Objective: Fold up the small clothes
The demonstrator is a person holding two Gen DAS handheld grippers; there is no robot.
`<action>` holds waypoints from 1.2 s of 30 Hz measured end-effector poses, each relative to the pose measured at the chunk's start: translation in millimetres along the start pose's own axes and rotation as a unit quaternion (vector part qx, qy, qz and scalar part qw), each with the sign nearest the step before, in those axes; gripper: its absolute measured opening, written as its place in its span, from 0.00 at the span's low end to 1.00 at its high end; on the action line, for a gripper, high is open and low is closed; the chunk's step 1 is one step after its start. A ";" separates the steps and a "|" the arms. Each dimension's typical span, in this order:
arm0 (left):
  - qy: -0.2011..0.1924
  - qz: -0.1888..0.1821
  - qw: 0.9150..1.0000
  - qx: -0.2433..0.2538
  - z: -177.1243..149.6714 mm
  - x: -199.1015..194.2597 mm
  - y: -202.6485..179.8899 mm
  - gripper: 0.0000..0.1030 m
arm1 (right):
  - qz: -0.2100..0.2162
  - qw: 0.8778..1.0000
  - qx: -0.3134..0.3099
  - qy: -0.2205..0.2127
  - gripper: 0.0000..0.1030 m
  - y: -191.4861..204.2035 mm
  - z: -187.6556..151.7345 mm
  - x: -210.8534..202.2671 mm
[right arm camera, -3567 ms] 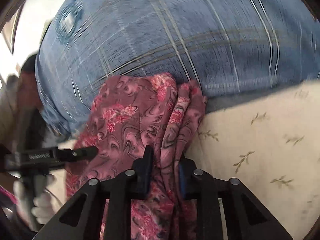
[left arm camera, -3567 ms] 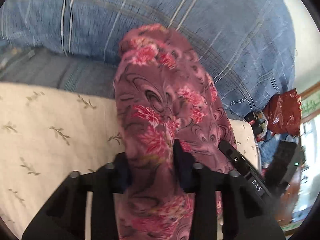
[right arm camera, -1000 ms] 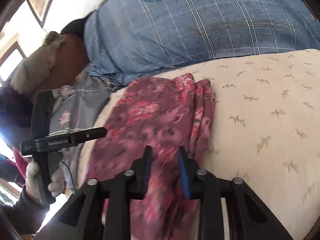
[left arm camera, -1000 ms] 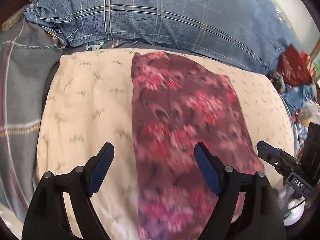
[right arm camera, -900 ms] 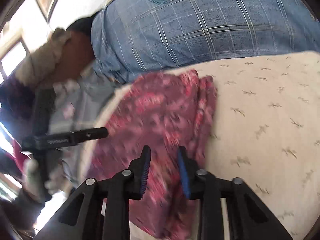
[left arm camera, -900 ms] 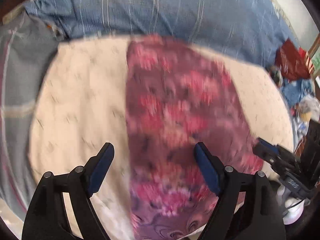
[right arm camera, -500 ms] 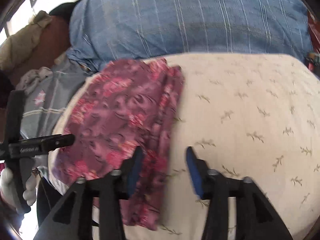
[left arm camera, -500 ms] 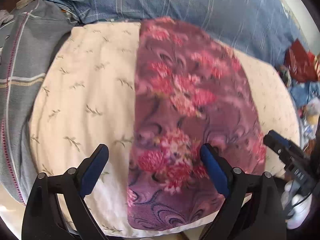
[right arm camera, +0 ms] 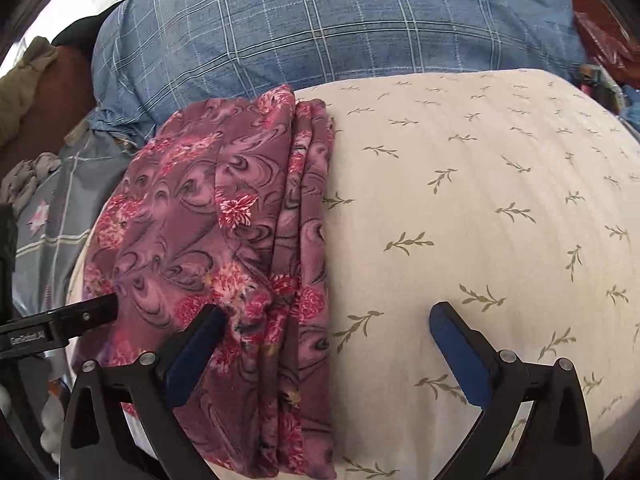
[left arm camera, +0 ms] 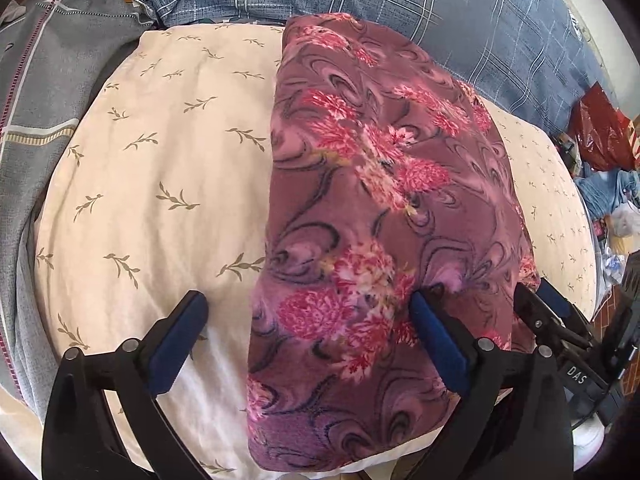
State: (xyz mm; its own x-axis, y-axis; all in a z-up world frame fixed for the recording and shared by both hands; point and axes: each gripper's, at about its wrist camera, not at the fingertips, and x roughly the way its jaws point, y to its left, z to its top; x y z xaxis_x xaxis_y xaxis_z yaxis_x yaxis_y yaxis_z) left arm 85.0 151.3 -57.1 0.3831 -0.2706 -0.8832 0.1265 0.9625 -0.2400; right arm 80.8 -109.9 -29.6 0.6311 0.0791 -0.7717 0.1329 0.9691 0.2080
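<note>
A purple cloth with pink flowers (left arm camera: pixel 372 208) lies folded into a long strip on a cream pillow with a leaf print (left arm camera: pixel 160 184). My left gripper (left arm camera: pixel 308 312) is open above the strip's near end, its fingers apart and holding nothing. In the right wrist view the cloth (right arm camera: pixel 224 240) lies on the pillow's (right arm camera: pixel 460 208) left part, its layered fold edges facing right. My right gripper (right arm camera: pixel 326 316) is open just over the cloth's right edge and holds nothing. The other gripper's tip shows at the right edge of the left wrist view (left arm camera: pixel 552 320) and at the left edge of the right wrist view (right arm camera: pixel 72 322).
A blue checked cushion (right arm camera: pixel 340 28) rises behind the pillow, also in the left wrist view (left arm camera: pixel 420 4). A grey checked blanket (left arm camera: pixel 36 88) lies to the left. A red bag (left arm camera: pixel 600 136) and loose clutter sit beyond the pillow's right end.
Both grippers were shut on the cloth and held it up; they laid it on the pillow, let go, opened wide and drew back toward its near end.
</note>
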 end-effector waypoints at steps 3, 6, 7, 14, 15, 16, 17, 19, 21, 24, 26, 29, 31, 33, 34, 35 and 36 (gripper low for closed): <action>0.000 -0.003 1.000 0.001 0.6 0.3 -0.9 1.00 | 0.001 1.000 -0.003 0.017 1.00 -0.2 2.8 -0.1; 0.006 -0.016 1.000 -0.005 5.4 -4.7 2.4 0.96 | -0.001 0.999 -0.020 0.039 0.95 -0.4 12.0 -2.1; 0.001 -0.027 1.000 -0.015 7.4 -12.3 7.1 0.95 | 0.011 0.999 -0.013 0.028 0.78 -2.7 15.1 -10.1; -0.002 -0.013 1.000 -0.008 15.0 -13.4 12.7 0.95 | 0.082 0.996 -0.013 0.020 0.44 -3.1 14.5 -14.9; 0.013 -0.017 1.000 -0.010 11.5 -2.8 11.6 0.96 | 0.093 0.995 -0.021 0.030 0.31 0.6 10.7 -7.3; 0.014 -0.018 1.000 -0.013 9.0 0.9 11.4 0.97 | 0.095 0.995 -0.029 0.025 0.27 4.9 7.0 -5.0; 0.003 -0.011 1.000 -0.009 6.5 -2.0 9.1 0.97 | 0.086 0.995 -0.043 0.007 0.24 9.5 5.4 -8.5; 0.008 -0.014 1.000 -0.004 6.6 -8.6 6.6 0.97 | 0.085 0.995 -0.050 -0.009 0.18 12.5 7.8 -20.3; -0.002 -0.018 1.000 -0.006 6.4 -16.5 7.2 0.97 | 0.094 0.994 -0.039 -0.025 0.16 7.2 14.6 -30.1; -0.003 -0.005 1.000 0.005 3.9 -12.3 8.3 0.97 | 0.096 0.995 -0.025 -0.013 0.15 -1.3 16.8 -20.8; 0.014 -0.011 1.000 -0.005 1.7 -1.0 11.8 0.97 | 0.105 0.994 -0.011 0.011 0.17 -5.6 12.2 -4.2; 0.006 -0.015 1.000 0.010 1.3 -12.0 11.8 0.96 | 0.127 0.991 0.025 0.025 0.29 -17.4 20.5 -9.8; -0.009 -0.028 1.000 0.008 4.0 -25.1 15.4 0.96 | 0.145 0.988 0.056 0.008 0.30 -28.7 32.4 -21.5; -0.033 -0.031 0.999 0.012 19.3 -37.2 18.6 0.96 | 0.152 0.986 0.071 -0.022 0.35 -35.2 46.7 -31.3; -0.040 -0.023 0.999 0.017 28.9 -38.7 18.9 0.96 | 0.161 0.983 0.077 -0.032 0.43 -36.4 58.7 -32.1; -0.046 -0.012 0.999 0.022 42.3 -37.9 18.2 0.96 | 0.166 0.982 0.081 -0.038 0.47 -36.2 67.5 -30.0; -0.047 -0.006 0.998 0.028 55.5 -32.8 15.1 0.96 | 0.171 0.981 0.081 -0.041 0.49 -34.5 78.8 -24.6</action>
State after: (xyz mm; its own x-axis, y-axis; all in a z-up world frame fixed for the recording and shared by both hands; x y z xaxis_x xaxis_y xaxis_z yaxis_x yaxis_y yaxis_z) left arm 125.1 173.6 -9.4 0.4660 -0.2848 -0.8377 0.1812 0.9574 -0.2246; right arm 120.8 -163.6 29.6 0.7190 0.3680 -0.5896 0.0175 0.8385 0.5447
